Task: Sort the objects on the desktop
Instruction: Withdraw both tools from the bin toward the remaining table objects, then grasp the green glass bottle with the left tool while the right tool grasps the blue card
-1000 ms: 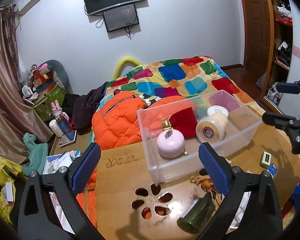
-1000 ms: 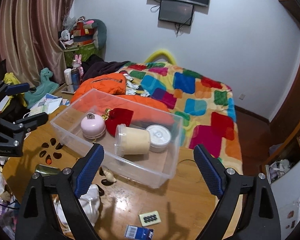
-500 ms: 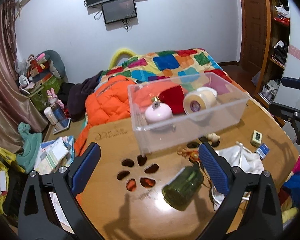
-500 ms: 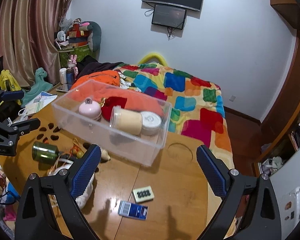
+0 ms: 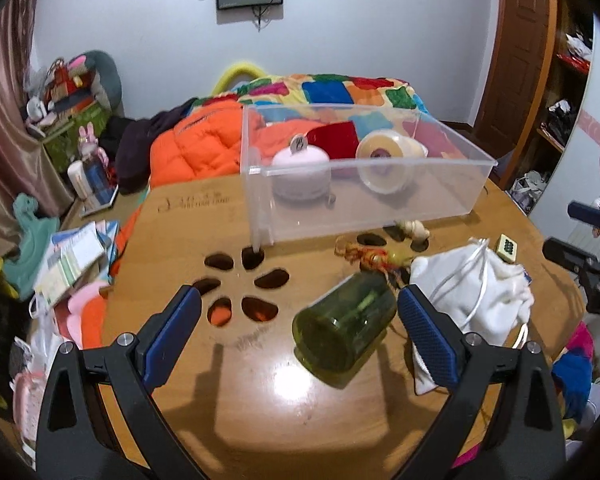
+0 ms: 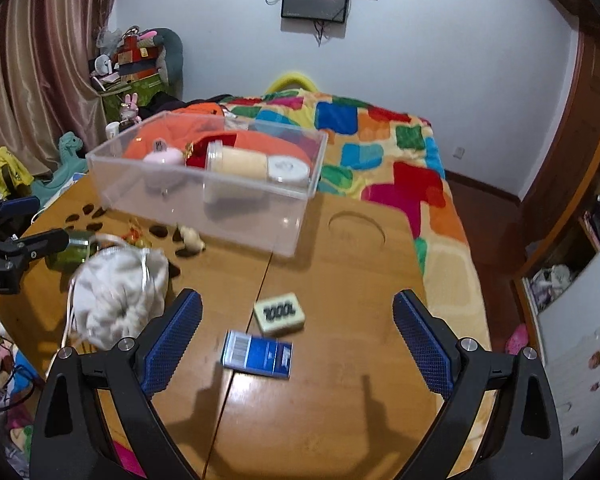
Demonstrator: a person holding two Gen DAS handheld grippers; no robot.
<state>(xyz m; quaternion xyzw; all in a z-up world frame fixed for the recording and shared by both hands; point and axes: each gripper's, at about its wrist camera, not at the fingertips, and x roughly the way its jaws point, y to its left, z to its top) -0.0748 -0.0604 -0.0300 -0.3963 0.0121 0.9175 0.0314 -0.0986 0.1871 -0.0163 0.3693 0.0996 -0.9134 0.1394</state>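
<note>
A clear plastic bin (image 5: 364, 208) (image 6: 204, 196) stands on the wooden table (image 5: 260, 420) and holds a pink round case (image 5: 300, 174), a red pouch (image 5: 336, 138) and a cream tape roll (image 5: 384, 160). A green glass jar (image 5: 344, 330) lies on its side between the fingers of my open left gripper (image 5: 298, 324). A white drawstring bag (image 5: 480, 284) (image 6: 116, 292) lies to its right. My open right gripper (image 6: 298, 328) hovers over a mahjong tile (image 6: 279, 313) and a blue card box (image 6: 257, 354).
A tasselled charm (image 5: 368, 256) and a small cream figurine (image 5: 412, 230) lie in front of the bin. Petal-shaped cut-outs (image 5: 240, 280) pierce the table. A bed with a colourful quilt (image 6: 380, 148) stands behind, clutter on the floor at left (image 5: 68, 256).
Both grippers have drawn back from the bin and dropped toward the table. The green jar now lies between my left fingers; the tile and blue box lie between my right fingers.
</note>
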